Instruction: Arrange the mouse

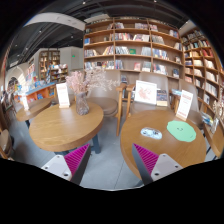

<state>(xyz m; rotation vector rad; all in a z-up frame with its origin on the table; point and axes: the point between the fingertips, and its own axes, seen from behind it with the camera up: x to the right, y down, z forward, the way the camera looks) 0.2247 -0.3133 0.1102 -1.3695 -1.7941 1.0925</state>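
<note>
Inspection found the tool (112, 160) held above the floor (108, 165) in the aisle between two round wooden benches, its fingers (74, 158) spread wide apart with nothing between them. Magenta pads were visible on both inner faces. The mouse (151, 132) lay on the right-hand bench (150, 148), ahead of and just beyond the right finger, resting flat on the wood and clear of the tool. A round green mat (181, 130) lay on the same bench, just beside the mouse on its far right; whether the two touched could not be determined. An upright white sign (184, 104) stood at the rear of that bench, and a red-and-white display card (146, 92) stood behind it. The left-hand bench (62, 126) carried an upright placard (63, 95) and a glass vase (82, 102) with stems. Wooden chairs (123, 100) stood between the benches at the back. Bookshelves (130, 50) stocked with books lined the far wall and continued down the right side. A low display of books (32, 96) occupied the left side of the room.
</note>
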